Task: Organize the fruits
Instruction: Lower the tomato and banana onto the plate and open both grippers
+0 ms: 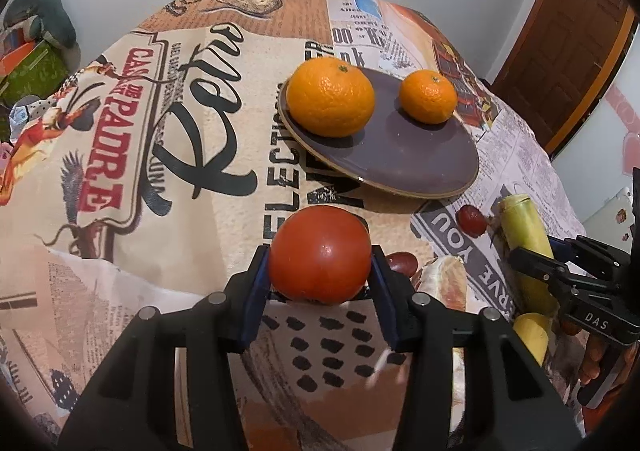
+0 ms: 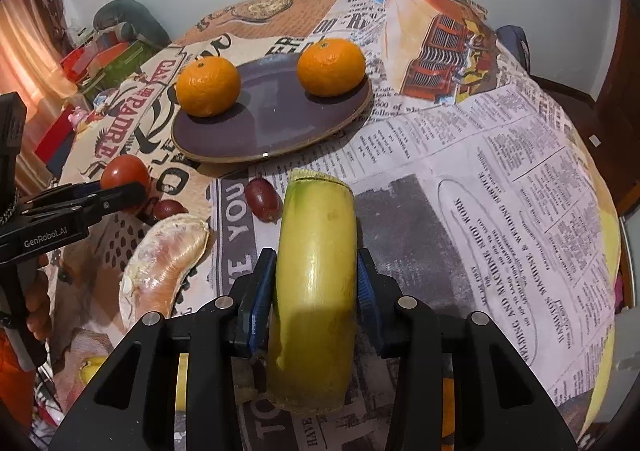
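My left gripper (image 1: 320, 275) is shut on a red tomato (image 1: 320, 253), held just above the printed tablecloth in front of a purple plate (image 1: 400, 155). Two oranges sit on the plate, a large one (image 1: 331, 97) and a smaller one (image 1: 429, 96). My right gripper (image 2: 316, 291) is shut on a yellow-green banana piece (image 2: 316, 271). The plate (image 2: 276, 119) with its oranges (image 2: 208, 86) (image 2: 331, 67) lies ahead of it. Two red grapes (image 2: 262, 198) (image 2: 169, 209) and a peeled pomelo segment (image 2: 166, 263) lie on the cloth between the grippers.
The round table's newspaper-print cloth (image 2: 480, 179) falls away at the right edge. Boxes and clutter (image 2: 108, 51) stand beyond the table at far left. A wooden door (image 1: 568, 51) is at the right. Another yellow fruit (image 1: 532, 335) lies near the right gripper.
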`<state>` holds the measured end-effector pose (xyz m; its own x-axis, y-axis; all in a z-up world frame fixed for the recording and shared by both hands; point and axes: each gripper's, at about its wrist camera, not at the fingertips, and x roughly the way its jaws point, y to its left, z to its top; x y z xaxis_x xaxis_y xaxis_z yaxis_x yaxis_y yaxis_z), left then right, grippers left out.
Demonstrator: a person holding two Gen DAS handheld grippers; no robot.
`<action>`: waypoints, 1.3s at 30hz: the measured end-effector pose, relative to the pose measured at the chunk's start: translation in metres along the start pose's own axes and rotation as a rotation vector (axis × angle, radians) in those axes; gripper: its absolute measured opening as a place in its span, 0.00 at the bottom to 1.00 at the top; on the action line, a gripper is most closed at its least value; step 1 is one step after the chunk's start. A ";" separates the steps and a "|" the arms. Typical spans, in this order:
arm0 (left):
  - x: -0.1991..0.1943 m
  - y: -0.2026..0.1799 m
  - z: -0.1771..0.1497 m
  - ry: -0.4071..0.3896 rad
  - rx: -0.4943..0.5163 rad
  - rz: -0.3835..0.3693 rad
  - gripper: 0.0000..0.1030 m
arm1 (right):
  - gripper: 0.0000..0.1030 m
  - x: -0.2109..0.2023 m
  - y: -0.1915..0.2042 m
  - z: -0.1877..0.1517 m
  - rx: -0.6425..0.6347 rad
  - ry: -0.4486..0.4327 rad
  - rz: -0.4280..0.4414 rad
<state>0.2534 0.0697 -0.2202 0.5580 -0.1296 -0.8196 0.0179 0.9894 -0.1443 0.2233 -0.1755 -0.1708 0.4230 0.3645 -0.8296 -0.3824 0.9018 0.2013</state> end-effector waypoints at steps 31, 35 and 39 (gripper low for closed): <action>-0.014 -0.024 0.045 -0.111 0.007 -0.034 0.46 | 0.35 -0.033 0.007 0.074 -0.073 -0.206 -0.022; -0.005 -0.026 0.049 -0.106 0.013 -0.040 0.46 | 0.35 -0.022 0.010 0.081 -0.077 -0.199 -0.009; 0.005 -0.026 0.053 -0.099 0.013 -0.040 0.46 | 0.35 -0.009 0.013 0.090 -0.091 -0.181 -0.006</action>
<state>0.2996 0.0468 -0.1910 0.6363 -0.1628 -0.7541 0.0525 0.9844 -0.1682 0.2881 -0.1464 -0.1141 0.5632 0.4025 -0.7217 -0.4484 0.8824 0.1421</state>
